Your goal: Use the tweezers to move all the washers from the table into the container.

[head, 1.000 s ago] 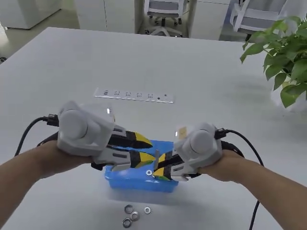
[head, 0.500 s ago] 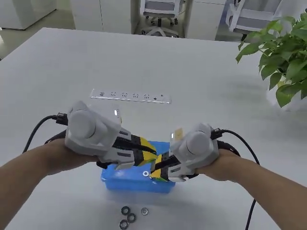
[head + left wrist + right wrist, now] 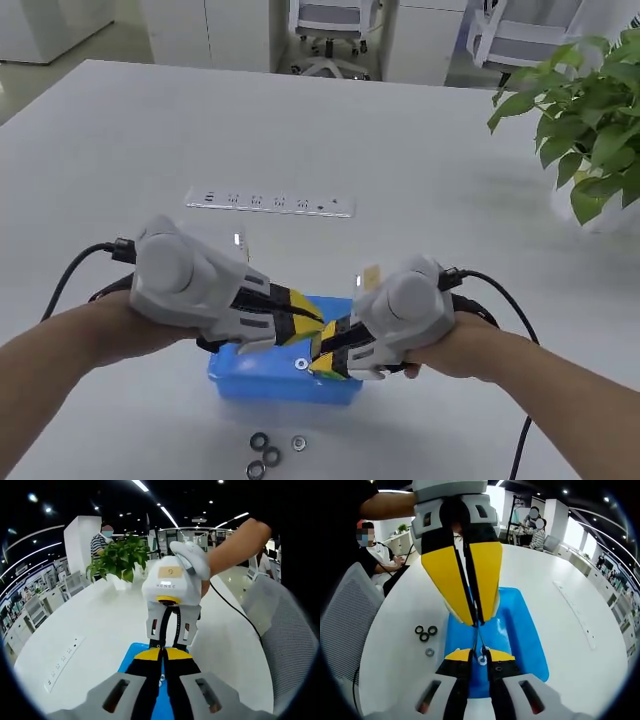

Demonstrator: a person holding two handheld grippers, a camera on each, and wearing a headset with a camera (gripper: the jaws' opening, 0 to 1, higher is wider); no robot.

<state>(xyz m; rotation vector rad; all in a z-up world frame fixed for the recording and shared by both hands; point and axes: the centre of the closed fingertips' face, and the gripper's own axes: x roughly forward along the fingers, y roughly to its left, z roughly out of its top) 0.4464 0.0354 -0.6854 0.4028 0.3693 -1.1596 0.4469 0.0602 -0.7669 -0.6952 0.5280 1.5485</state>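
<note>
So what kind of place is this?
Most likely an open-plan office. Wheeled office chairs stand behind the big white table, a power strip lies on it, and a leafy plant is nearby.

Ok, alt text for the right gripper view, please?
Thin black tweezers, clamped between the left gripper's yellow jaws, reach a silver metal washer at the right gripper's tips, over the blue plastic container. Four more washers lie on the white table beside it.
</note>
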